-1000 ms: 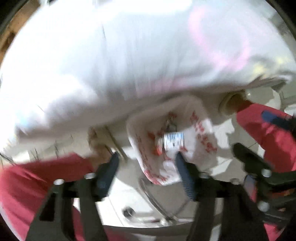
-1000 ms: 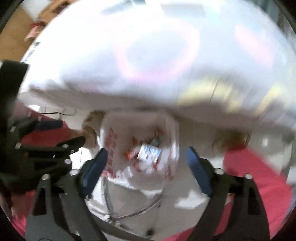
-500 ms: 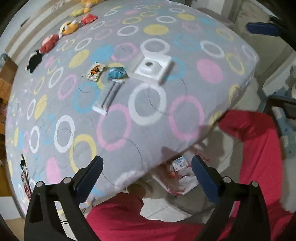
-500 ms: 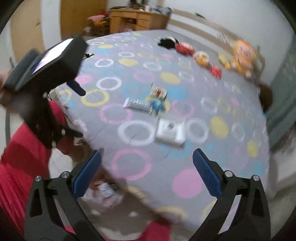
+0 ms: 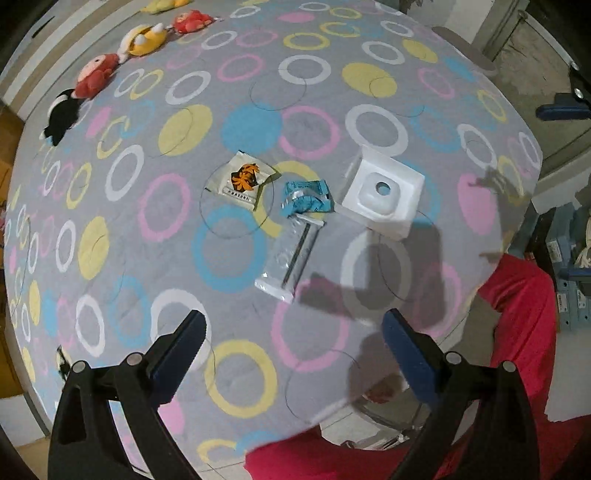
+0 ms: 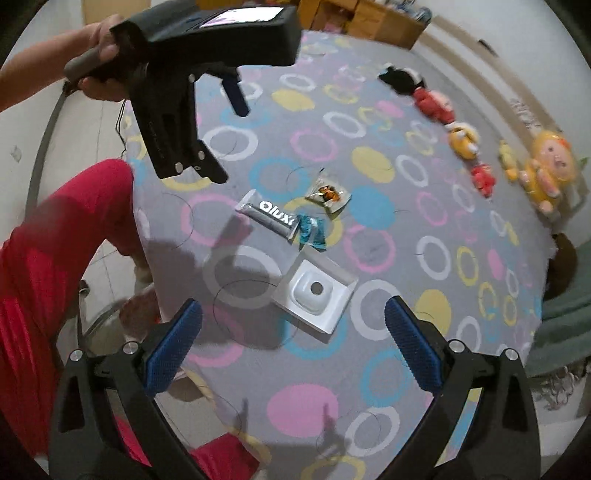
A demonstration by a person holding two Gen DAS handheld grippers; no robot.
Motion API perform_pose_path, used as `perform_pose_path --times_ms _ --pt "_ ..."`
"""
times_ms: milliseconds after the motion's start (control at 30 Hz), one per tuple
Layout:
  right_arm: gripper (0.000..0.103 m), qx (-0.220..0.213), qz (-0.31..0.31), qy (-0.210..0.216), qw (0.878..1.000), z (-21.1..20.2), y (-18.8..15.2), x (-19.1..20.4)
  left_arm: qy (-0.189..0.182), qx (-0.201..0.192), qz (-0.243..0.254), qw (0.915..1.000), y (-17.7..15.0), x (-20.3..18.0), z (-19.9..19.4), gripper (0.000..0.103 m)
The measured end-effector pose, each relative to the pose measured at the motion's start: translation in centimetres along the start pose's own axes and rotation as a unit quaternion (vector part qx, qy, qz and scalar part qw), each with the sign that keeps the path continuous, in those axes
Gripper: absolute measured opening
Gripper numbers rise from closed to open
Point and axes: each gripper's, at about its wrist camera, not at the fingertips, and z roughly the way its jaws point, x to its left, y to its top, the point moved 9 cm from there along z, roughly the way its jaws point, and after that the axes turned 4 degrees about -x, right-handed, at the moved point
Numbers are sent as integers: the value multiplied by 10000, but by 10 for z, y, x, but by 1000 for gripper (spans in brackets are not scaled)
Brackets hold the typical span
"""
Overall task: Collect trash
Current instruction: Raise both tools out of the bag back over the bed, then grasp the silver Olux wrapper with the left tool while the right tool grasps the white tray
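Note:
Several pieces of trash lie together on the bed's grey ringed sheet (image 5: 258, 110): a white moulded tray (image 5: 384, 194) (image 6: 314, 295), a crumpled blue wrapper (image 5: 304, 197) (image 6: 310, 230), a silver wrapper (image 5: 290, 258) (image 6: 267, 214) and a small white packet with an orange print (image 5: 243, 179) (image 6: 328, 194). My left gripper (image 5: 293, 347) is open and empty, above the bed on the near side of the trash. My right gripper (image 6: 293, 343) is open and empty, just short of the white tray. The left gripper's body (image 6: 192, 74) shows at the upper left in the right wrist view.
Plush toys (image 5: 96, 74) (image 6: 546, 166) line the far edge of the bed. A trash bag on a metal frame (image 6: 140, 314) stands on the floor by the bed's near edge, beside my red trousers (image 6: 55, 258). Wooden furniture (image 6: 369, 18) stands behind.
Both grippers have swung up from the trash bag on the floor to face the bed, and have come closer to the trash. Both stay open.

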Motion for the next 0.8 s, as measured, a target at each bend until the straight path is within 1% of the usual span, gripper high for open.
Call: perform_pose_path --times_ms 67,100,133,200,267,400,433,467,500,600,700,767,800 --pt "97 65 -14 140 9999 15 1 1 31 29 76 10000 5 3 14 94" --pt "97 96 -20 220 9997 22 1 3 -8 51 94 9999 6 4 21 94" --pt "96 184 -26 392 9991 35 -1 5 -118 129 111 9998 6 2 34 94" --pt "95 337 0 580 9977 58 -7 7 -146 222 137 9996 8 4 52 94" --pt "88 507 -7 734 9960 76 -15 12 -109 319 223 9992 8 4 73 94" --pt "87 835 -100 958 9918 112 -31 24 6 457 317 9984 8 6 103 94" --pt "83 906 -93 1014 9907 120 -35 26 42 503 356 9981 8 6 112 94" --pt "77 948 -74 1069 9897 127 -37 28 46 518 384 9979 8 5 117 94" --pt "75 984 -48 1129 9887 133 -39 29 40 531 401 9978 9 4 123 94" --pt "71 1121 -23 1292 9853 152 -46 34 47 561 430 9975 10 4 137 93" --pt "63 1237 -27 1363 9829 167 -53 36 95 569 513 9970 12 3 145 93" --pt "62 1306 -35 1364 9820 176 -57 36 54 593 516 9969 12 3 149 92" --pt "62 1335 -41 1366 9816 179 -59 37 55 584 554 9967 12 2 150 90"
